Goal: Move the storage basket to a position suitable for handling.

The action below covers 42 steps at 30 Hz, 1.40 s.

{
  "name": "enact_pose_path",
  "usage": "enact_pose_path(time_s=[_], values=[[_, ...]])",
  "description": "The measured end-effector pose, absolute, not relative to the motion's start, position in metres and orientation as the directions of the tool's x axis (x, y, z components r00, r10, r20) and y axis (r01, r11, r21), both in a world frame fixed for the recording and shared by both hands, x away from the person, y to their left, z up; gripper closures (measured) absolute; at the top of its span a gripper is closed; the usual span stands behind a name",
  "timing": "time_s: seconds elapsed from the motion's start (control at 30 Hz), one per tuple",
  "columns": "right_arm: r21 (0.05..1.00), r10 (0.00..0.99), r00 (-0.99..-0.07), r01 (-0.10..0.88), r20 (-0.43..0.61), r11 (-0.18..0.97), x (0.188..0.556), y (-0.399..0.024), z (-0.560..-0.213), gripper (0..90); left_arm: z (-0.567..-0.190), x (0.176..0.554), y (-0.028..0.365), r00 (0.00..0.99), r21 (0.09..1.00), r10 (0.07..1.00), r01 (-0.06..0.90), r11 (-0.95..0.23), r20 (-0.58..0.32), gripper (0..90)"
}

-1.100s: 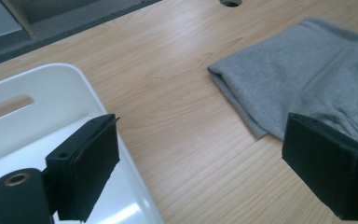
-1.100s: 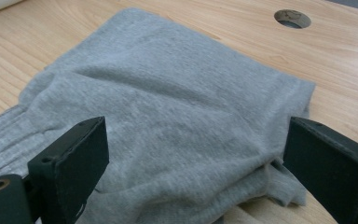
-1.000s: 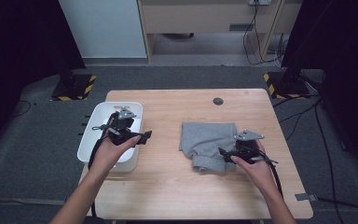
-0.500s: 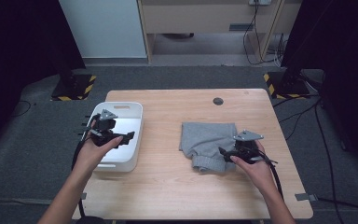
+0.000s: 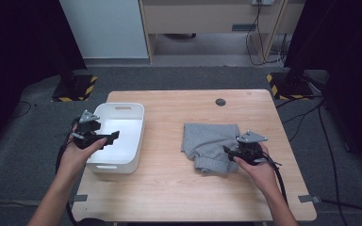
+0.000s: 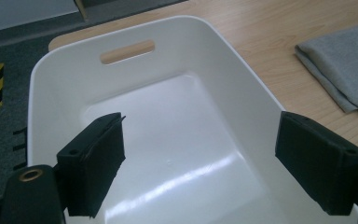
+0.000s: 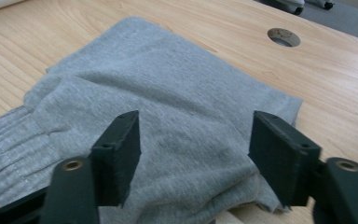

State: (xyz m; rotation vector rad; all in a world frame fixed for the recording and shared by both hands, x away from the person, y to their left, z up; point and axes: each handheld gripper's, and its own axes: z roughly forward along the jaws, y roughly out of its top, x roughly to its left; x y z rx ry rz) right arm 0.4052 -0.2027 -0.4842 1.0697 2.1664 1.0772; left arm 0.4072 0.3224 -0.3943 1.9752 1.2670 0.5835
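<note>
Over the white bin, left gripper shifted left, jaws spread, right gripper closing around grey cloth.

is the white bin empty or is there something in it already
Empty. The left gripper view shows the white bin's bare glossy floor. The grey garment lies folded on the table beside it.

Grey folded garment flat on table, white bin empty
</note>
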Motion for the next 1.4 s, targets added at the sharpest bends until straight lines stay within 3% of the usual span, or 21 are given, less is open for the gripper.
enact_pose_path(time_s=[0.2,0.87,0.97,1.17,1.4], values=[[0.818,0.813,-0.576,0.426,-0.083,0.386,0.405,-0.204,-0.484,39.4,-0.394,0.410,0.336,0.415,0.769,0.910,0.582,-0.263,-0.003,15.7],[0.806,0.818,-0.572,0.454,-0.062,0.379,0.406,-0.205,-0.486,32.8,-0.424,0.420,0.396,0.274,0.748,0.962,0.643,-0.167,-0.020,17.1],[0.806,0.816,-0.575,0.455,-0.060,0.380,0.407,-0.205,-0.486,32.5,-0.428,0.422,0.400,0.269,0.738,0.963,0.656,-0.159,-0.032,20.7],[0.801,0.814,-0.578,0.461,-0.056,0.383,0.407,-0.205,-0.487,32.0,-0.437,0.424,0.411,0.255,0.711,0.965,0.691,-0.132,-0.068,42.5],[0.799,0.814,-0.579,0.464,-0.054,0.383,0.407,-0.205,-0.488,31.7,-0.444,0.426,0.416,0.257,0.699,0.962,0.705,-0.122,-0.092,56.9]])
